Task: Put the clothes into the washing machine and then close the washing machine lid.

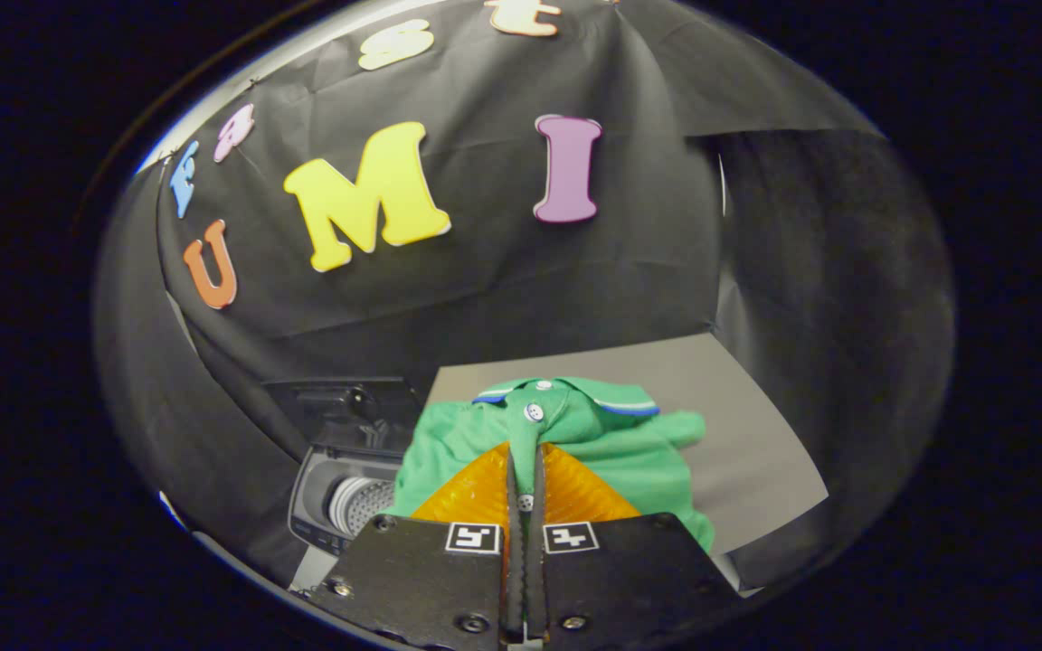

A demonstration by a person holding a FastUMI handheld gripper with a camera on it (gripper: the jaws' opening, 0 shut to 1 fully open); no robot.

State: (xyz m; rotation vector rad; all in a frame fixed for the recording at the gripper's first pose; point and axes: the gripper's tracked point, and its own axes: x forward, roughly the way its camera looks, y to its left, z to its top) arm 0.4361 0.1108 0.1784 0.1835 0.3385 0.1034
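- A small grey toy washing machine [340,493] is sitting left of the jaws, its dark lid [345,411] standing open and a perforated silver drum [363,502] showing inside
- The gripper [525,488] is pinching the button placket of a green polo shirt with a blue-and-white trimmed collar [575,425], jaws nearly closed on the fabric
- The shirt is spreading beyond and to the right of the fingers over a grey table [747,434], just beside the machine
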